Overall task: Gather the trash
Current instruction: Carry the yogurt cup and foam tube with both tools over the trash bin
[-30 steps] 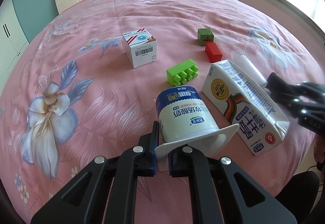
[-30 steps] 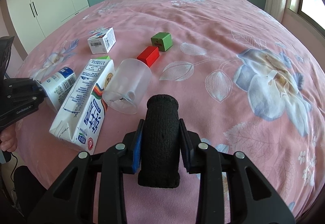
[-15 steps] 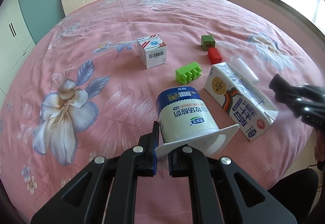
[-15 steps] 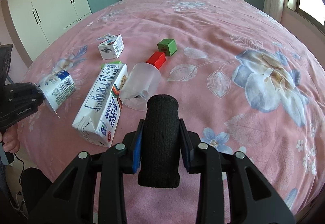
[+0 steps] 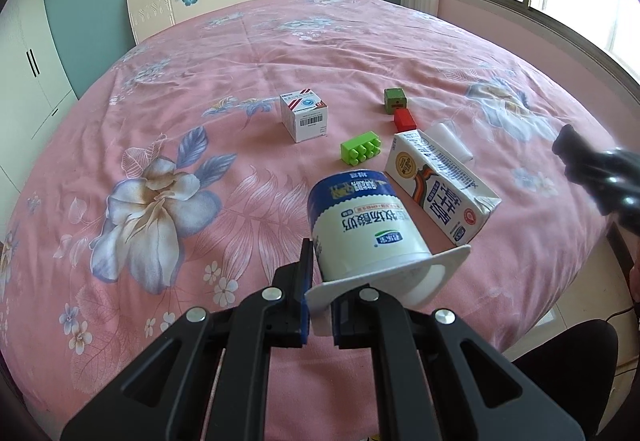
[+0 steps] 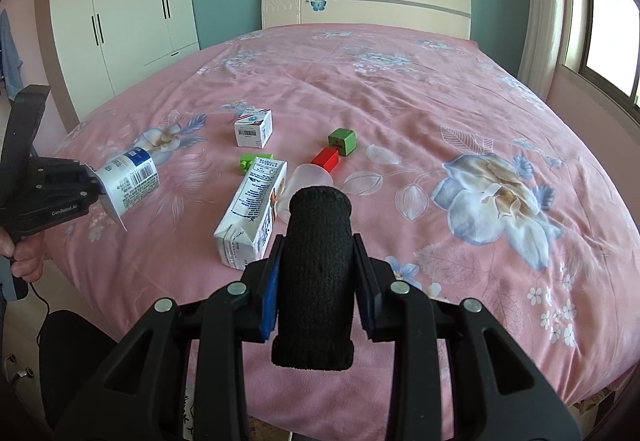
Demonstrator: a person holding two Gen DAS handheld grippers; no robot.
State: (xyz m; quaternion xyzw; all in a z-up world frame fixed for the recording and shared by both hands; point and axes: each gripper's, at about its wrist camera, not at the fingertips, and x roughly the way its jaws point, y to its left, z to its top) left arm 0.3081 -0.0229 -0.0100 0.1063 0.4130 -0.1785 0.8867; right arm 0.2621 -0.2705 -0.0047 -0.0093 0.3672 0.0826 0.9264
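Left gripper (image 5: 320,315) has its jaws clenched on the yogurt cup's (image 5: 362,229) rim, cup held above the bed (image 5: 240,41). Right gripper (image 6: 318,291) grips a black roll (image 6: 316,277); milk carton (image 6: 252,215) lies on the bed.

From my right wrist, the black knitted roll (image 6: 316,277) between my pads covered most of the clear plastic cup (image 6: 310,177) at twelve o'clock, and its lower end blocked the bed's near edge. The milk carton (image 6: 250,219) hid all but a corner of the green brick (image 6: 245,163). My left hand (image 6: 24,261) was cut by the frame at nine o'clock. From my left wrist, the yogurt cup (image 5: 362,221) had its mouth turned toward me behind my fingers, so its inside stayed unseen. My right gripper (image 5: 600,177) at three o'clock was blurred and cropped. Print on the small white box (image 5: 304,117) was too small to read.
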